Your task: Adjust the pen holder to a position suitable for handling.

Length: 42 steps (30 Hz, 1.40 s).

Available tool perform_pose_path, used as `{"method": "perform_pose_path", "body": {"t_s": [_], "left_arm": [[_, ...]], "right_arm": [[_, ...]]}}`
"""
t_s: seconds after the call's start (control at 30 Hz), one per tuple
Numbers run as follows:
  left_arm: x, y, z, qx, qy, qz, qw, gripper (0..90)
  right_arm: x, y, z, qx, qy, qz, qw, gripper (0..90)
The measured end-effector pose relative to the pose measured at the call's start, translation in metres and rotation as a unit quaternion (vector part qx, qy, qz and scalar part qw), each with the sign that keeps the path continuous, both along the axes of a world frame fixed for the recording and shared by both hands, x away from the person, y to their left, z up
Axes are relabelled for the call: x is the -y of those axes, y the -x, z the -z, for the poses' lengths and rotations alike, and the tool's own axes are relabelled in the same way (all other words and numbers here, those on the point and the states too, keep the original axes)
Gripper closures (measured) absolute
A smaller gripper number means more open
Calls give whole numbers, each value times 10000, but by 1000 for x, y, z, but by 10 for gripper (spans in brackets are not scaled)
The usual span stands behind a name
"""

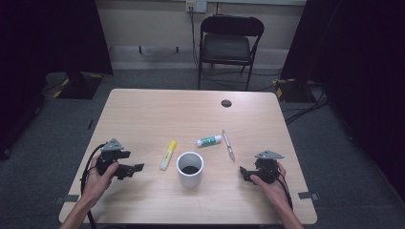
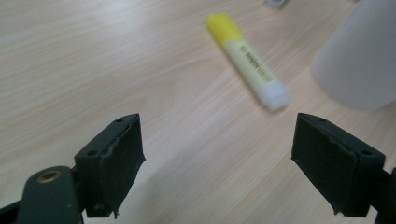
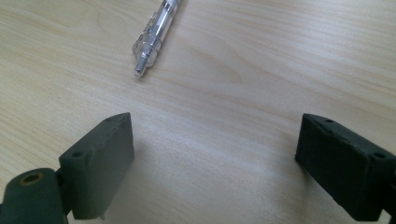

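A yellow highlighter [image 1: 167,154] lies on the wooden table [image 1: 143,114], left of a white cup [image 1: 190,169]. My left gripper [image 1: 138,167] is held low at the table's left, pointing right toward the highlighter [image 2: 247,59], jaws open with nothing between them [image 2: 217,163]. The cup's wall [image 2: 357,56] stands at the right of the left gripper view. My right gripper [image 1: 242,173] rests at the table's right, pointing left, open and empty [image 3: 215,158]. A clear pen [image 3: 155,33] lies just beyond its jaws. That pen [image 1: 229,145] lies right of a small white and green tube [image 1: 209,140].
A dark round hole [image 1: 226,103] sits in the far part of the tabletop. A black folding chair [image 1: 228,45] stands beyond the table. Black curtains hang at both sides, and cables lie on the grey floor.
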<state>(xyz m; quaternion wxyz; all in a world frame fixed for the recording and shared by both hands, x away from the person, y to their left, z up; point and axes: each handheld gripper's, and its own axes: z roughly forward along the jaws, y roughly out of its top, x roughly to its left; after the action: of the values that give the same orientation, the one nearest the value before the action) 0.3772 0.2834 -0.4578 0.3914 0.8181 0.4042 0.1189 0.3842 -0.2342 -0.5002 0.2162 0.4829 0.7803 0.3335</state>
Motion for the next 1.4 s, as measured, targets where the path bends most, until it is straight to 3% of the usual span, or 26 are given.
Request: {"method": "perform_pose_path", "body": {"t_s": [0.13, 0.33, 0.47, 0.53, 0.7, 1.1, 1.17, 1.23, 1.27, 1.4], "left_arm": [[-6, 0, 11, -72, -113, -165, 9998, 163], [-2, -3, 24, -217, -462, -41, 9987, 167], [1, -1, 34, -145, -633, -89, 9978, 165], [1, 1, 36, 26, -747, -129, 9971, 160], [-2, 6, 43, 317, -556, -240, 9977, 132], [-2, 4, 45, 275, -540, -312, 9977, 68], [-2, 4, 45, 276, -543, -312, 9977, 68], [-2, 4, 45, 276, -543, -315, 9976, 67], [-2, 4, 45, 275, -542, -315, 9977, 67], [-2, 4, 45, 285, -556, -292, 9976, 66]], "right_arm": [[0, 0, 0, 1, -6, -6, 10000, 105], [0, 1, -1, 11, -57, -123, 9999, 157], [-1, 1, -4, -84, -86, -179, 9998, 209], [-1, 0, -8, -87, -123, -201, 9997, 240], [-2, -7, -18, -4, -276, -337, 9991, 344], [-31, -43, -27, -85, -343, -655, 9972, 578], [-36, -48, -28, -80, -241, -752, 9968, 609], [-39, -52, -27, -175, -347, -783, 9962, 633], [-41, -55, -26, -203, -286, -811, 9961, 647], [-47, -63, -28, -149, -310, -779, 9964, 675]]}}
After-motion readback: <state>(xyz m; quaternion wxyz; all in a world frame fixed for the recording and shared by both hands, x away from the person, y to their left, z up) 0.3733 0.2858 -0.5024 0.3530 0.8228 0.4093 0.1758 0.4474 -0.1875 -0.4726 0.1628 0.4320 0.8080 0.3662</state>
